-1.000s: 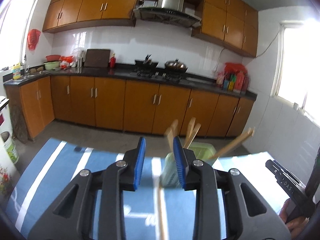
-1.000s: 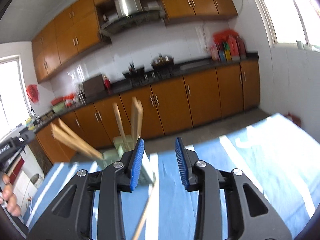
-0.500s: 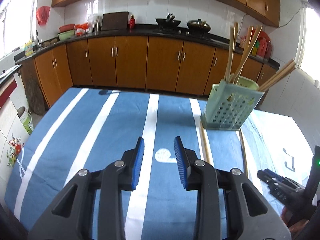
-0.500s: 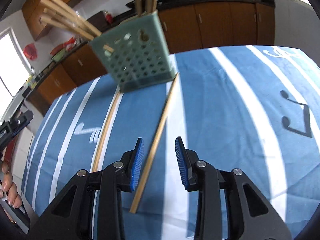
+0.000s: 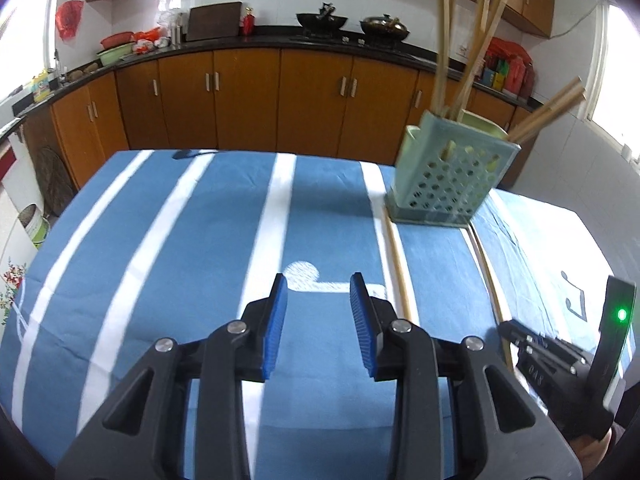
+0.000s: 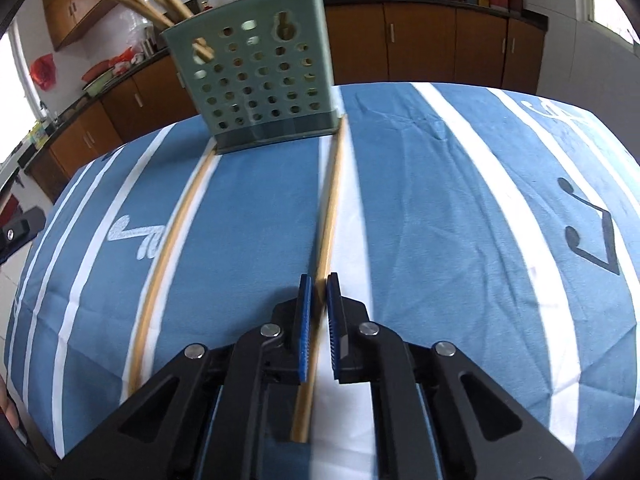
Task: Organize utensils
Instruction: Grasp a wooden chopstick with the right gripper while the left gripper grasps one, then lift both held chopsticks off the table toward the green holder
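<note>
Already several wooden chopsticks [image 5: 472, 56] stand in the pale green perforated plastic holder [image 6: 256, 80]; right gripper [image 6: 318, 316] fingers have just closed on a loose one [image 6: 330, 208], another [image 6: 172, 240] waits at nine o'clock, left gripper [image 5: 316, 324] part-open, empty.

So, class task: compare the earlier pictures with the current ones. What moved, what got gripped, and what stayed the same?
Both hand-held grippers came down from facing the kitchen cabinets to the striped tablecloth. The right hand-held gripper has just been closing and now pinches the right chopstick lying on the cloth. The left hand-held gripper is open as before, holding nothing. The green utensil basket and the left chopstick stayed put.
</note>
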{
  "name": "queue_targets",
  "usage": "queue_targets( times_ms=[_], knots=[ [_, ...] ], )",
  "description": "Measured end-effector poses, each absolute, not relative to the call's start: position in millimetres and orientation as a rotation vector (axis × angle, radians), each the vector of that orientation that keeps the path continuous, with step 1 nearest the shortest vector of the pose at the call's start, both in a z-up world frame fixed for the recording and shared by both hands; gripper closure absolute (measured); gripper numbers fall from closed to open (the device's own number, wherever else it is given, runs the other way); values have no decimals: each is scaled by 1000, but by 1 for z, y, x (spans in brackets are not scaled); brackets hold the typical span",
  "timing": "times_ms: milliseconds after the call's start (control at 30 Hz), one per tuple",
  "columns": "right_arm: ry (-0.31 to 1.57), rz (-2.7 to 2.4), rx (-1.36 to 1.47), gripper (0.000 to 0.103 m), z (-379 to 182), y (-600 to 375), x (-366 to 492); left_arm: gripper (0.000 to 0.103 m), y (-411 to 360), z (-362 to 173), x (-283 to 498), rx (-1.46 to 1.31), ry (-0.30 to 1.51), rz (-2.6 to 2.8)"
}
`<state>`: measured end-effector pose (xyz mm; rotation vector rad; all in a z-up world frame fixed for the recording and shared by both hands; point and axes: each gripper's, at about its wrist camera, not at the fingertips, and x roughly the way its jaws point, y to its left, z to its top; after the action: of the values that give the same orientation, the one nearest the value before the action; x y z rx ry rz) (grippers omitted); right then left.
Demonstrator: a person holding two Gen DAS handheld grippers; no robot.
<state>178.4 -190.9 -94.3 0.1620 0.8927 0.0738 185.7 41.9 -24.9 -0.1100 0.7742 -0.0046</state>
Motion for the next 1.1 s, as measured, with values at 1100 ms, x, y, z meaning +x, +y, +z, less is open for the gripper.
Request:
queue_targets(
  times_ms=[1100],
  knots=[
    [875, -42, 189, 96, -97, -278, 185, 95, -11, -95, 215, -39, 920, -11]
  ],
)
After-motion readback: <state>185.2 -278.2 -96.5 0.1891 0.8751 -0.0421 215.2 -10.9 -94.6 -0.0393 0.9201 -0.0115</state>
